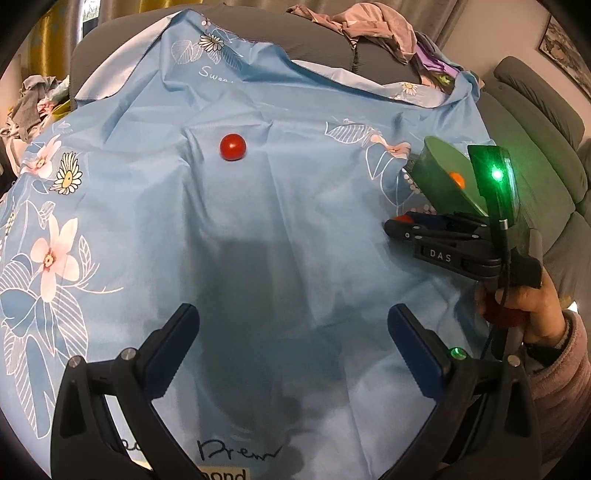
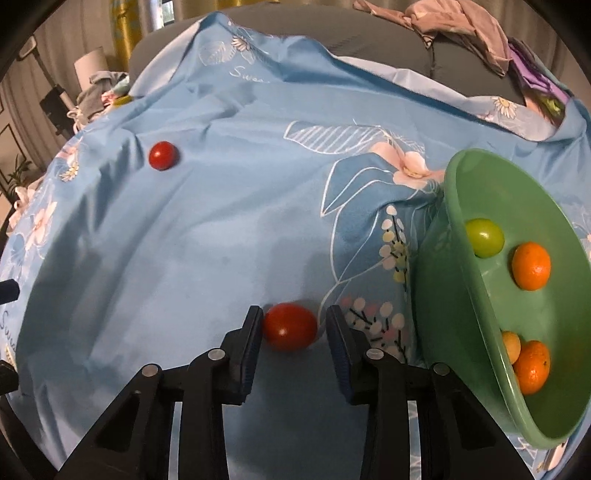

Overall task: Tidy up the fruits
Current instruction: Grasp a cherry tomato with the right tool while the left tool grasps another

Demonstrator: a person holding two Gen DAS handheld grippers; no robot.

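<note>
A red tomato (image 2: 290,326) lies on the blue floral cloth (image 2: 221,240) between the fingers of my right gripper (image 2: 294,325). The left finger touches it and a small gap shows at the right finger, so the jaws are open around it. A second red tomato (image 2: 163,155) lies far left on the cloth; it also shows in the left wrist view (image 1: 232,147). A green bowl (image 2: 458,206) at the right holds a green fruit (image 2: 484,237), two oranges (image 2: 531,266) and a small yellow fruit (image 2: 511,345). My left gripper (image 1: 293,354) is open and empty above the cloth.
The cloth covers a grey sofa (image 1: 295,40) with piled clothes (image 1: 373,27) on its back. More clothes (image 1: 33,99) lie at the far left. In the left wrist view the right gripper (image 1: 436,236) and the bowl (image 1: 439,173) stand at the right.
</note>
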